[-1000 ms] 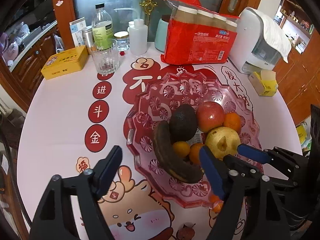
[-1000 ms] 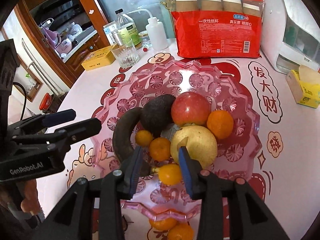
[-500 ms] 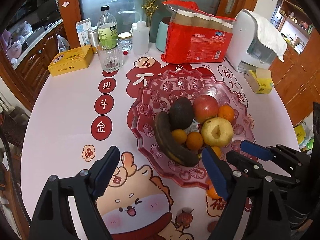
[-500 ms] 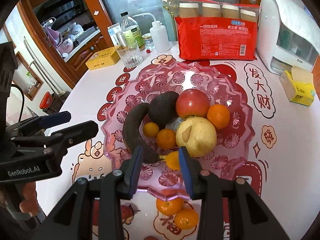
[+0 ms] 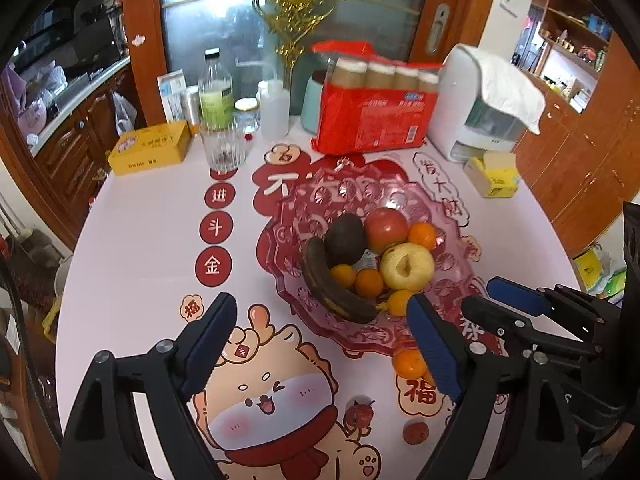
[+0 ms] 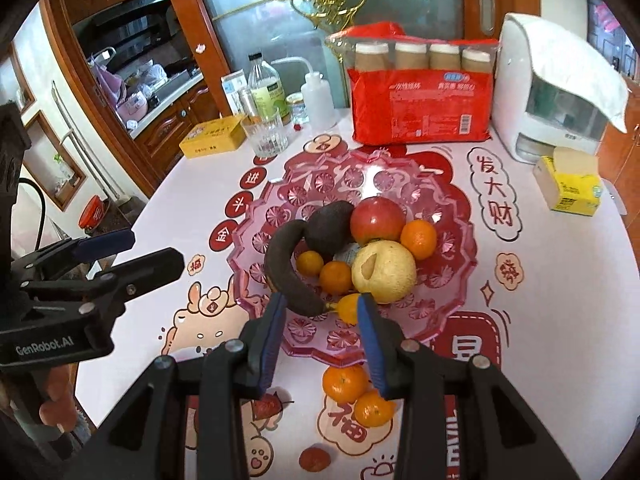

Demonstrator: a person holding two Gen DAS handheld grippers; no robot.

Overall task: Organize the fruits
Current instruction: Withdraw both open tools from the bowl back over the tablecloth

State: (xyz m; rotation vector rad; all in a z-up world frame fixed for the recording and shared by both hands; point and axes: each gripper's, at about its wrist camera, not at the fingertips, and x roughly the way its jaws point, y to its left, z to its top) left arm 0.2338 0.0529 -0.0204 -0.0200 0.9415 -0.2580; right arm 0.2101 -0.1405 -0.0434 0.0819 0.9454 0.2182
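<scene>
Fruit filled the near half of the pink glass dish [image 6: 452, 216] at the middle of my table [image 5: 132, 240]: a blackened banana [image 6: 286, 272] curved along the left, a dark avocado [image 6: 328, 230] behind it, a red apple [image 6: 378, 220], a pale pear [image 6: 384, 266] and several small oranges, one [image 6: 419, 239] to the right of the apple. A yellow-orange fruit [image 6: 349, 307] at the banana's tip was half hidden behind my right tongs, so I could not tell what kind it was; something pale under the pile was too covered to name.

Two oranges [image 6: 345, 383] lay touching on the cloth just outside the dish's near rim, the nearer one partly cut off by a blue pad. From the left camera only one [image 5: 408, 361] showed clearly, the other behind a finger.

My right tongs [image 6: 322, 328] hung above the dish's near edge, parted moderately and holding nothing. My left tongs [image 5: 320, 336] stood spread wide over the cartoon print, also empty, left of the dish.

Two small reddish fruits [image 6: 315, 458] rested on the cloth nearest me, too small to identify. Behind the dish stood a red pack of paper cups [image 6: 420, 100], a glass tumbler [image 6: 265, 136], a yellow tin [image 6: 212, 136] and a white appliance [image 6: 552, 96] under a draped towel, with a yellow box [image 6: 568, 186] beside it.
</scene>
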